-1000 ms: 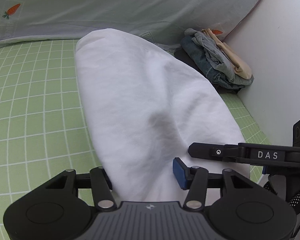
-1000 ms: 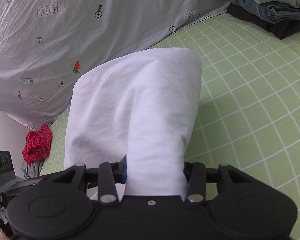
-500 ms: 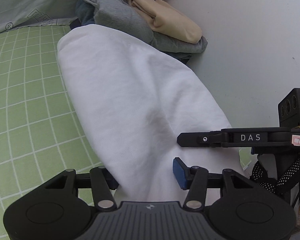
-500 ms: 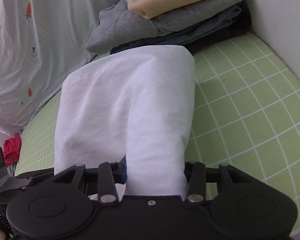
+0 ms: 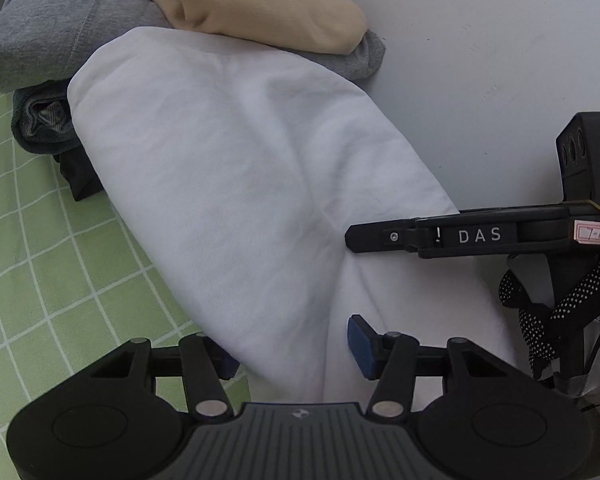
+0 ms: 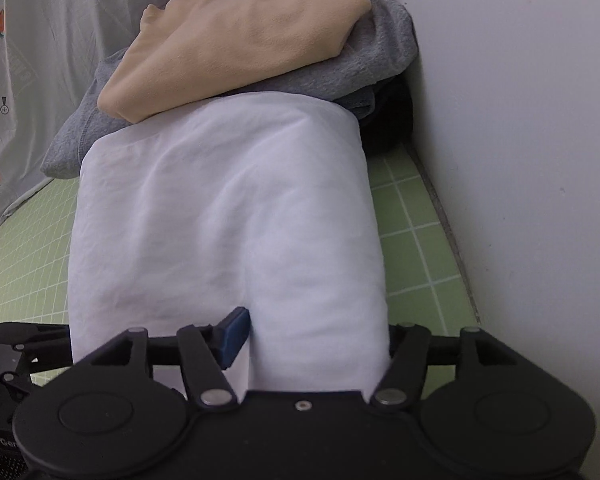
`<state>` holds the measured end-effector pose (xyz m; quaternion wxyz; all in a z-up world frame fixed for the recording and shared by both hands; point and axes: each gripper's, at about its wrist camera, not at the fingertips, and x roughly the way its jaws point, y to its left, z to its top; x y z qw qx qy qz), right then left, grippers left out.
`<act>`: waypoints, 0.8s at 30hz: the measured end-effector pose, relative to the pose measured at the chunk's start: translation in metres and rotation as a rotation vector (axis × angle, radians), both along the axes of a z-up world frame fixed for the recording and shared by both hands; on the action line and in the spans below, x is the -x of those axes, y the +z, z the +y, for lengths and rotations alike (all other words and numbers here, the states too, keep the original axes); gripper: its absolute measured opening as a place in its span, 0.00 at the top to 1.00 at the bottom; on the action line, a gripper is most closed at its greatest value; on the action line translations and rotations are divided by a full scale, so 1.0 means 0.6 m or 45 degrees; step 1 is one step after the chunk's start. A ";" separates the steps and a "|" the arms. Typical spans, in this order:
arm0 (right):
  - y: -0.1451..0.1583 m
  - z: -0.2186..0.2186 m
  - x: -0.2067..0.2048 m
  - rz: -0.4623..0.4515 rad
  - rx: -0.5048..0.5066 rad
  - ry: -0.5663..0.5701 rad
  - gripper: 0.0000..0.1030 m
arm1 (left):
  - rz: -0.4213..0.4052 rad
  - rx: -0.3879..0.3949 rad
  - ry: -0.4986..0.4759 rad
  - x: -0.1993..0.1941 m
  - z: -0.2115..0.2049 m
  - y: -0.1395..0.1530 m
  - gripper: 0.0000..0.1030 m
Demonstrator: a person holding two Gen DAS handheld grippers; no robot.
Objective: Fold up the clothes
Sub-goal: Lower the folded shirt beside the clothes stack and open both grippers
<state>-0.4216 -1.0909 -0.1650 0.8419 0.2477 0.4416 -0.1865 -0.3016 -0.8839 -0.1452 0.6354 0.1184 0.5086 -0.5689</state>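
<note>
since a second ago both grippers have carried the white garment (image 5: 236,184) across the green checked sheet (image 5: 32,280) up to the stack of clothes (image 5: 60,20) in the corner; the stack now fills the top of both views.

left wrist: left gripper (image 5: 292,354) clamped on the garment's near end. its far edge touches the grey layer, under the beige top (image 5: 260,4). wall (image 5: 480,60) close on the right; open sheet only to the left.

right wrist: right gripper (image 6: 316,340) clamped on the same fold. narrow strip of sheet between cloth and wall (image 6: 520,140). carrot-print bedding (image 6: 20,60) at left.
</note>
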 end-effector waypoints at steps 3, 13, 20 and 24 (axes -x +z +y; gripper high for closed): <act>0.014 0.028 0.004 0.028 0.138 -0.039 0.26 | -0.046 -0.008 0.058 -0.024 0.029 0.013 0.45; 0.046 0.130 0.027 -0.205 0.580 -0.188 0.11 | -0.050 -0.097 0.233 -0.066 0.029 -0.012 0.23; -0.013 0.144 -0.009 -0.043 0.604 -0.156 0.07 | -0.167 -0.062 0.164 -0.048 0.038 0.024 0.24; 0.011 0.172 0.000 -0.059 0.576 -0.217 0.07 | -0.254 0.055 0.132 -0.034 0.073 0.064 0.23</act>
